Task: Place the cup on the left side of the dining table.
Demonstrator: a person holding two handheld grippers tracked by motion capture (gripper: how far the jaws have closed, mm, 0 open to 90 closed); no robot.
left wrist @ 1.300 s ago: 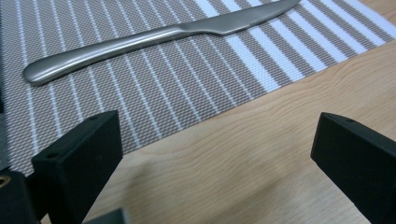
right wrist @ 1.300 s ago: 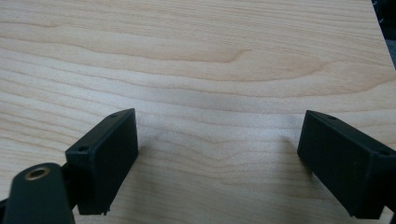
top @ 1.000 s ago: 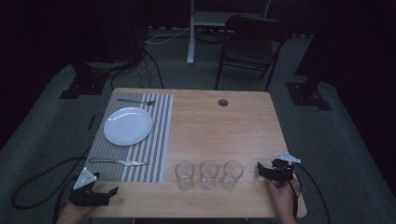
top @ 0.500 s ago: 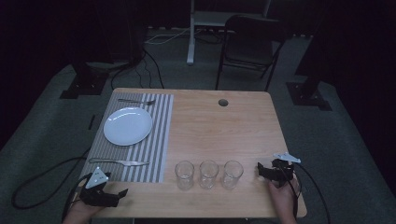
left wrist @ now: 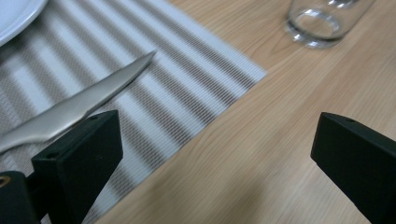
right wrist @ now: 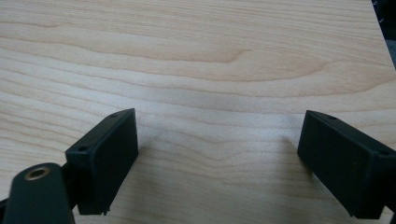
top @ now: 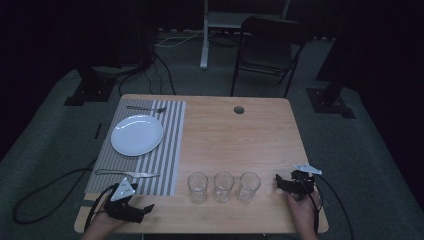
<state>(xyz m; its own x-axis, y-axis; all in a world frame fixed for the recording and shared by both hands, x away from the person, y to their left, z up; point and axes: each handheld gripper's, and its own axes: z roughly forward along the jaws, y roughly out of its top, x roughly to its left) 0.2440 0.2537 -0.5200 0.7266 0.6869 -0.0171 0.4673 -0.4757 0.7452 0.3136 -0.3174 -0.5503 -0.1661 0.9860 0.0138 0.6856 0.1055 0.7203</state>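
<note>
Three clear empty glasses [top: 223, 186] stand in a row near the table's front edge. On the striped placemat [top: 165, 150] at the left lie a white plate [top: 137, 135], a fork [top: 145, 108] behind it and a knife [top: 127, 173] in front of it. My left gripper [top: 145, 210] hovers open at the front left corner, its jaws pointing right toward the glasses. In the left gripper view the gripper [left wrist: 215, 154] stands wide open over the placemat's corner, with the knife [left wrist: 79, 105] beside its left jaw and one glass [left wrist: 322, 23] ahead. My right gripper [top: 279, 183] rests open just right of the glasses, over bare wood [right wrist: 219, 154].
The wooden table [top: 235, 140] has a round cable hole [top: 238, 109] near its far edge. A folding chair [top: 267, 45] and a stand's foot [top: 204, 55] are beyond the table. Cables trail off both front corners to the floor.
My left gripper has moved to the right along the front edge, closer to the placemat's corner. The right gripper has stayed in place.
</note>
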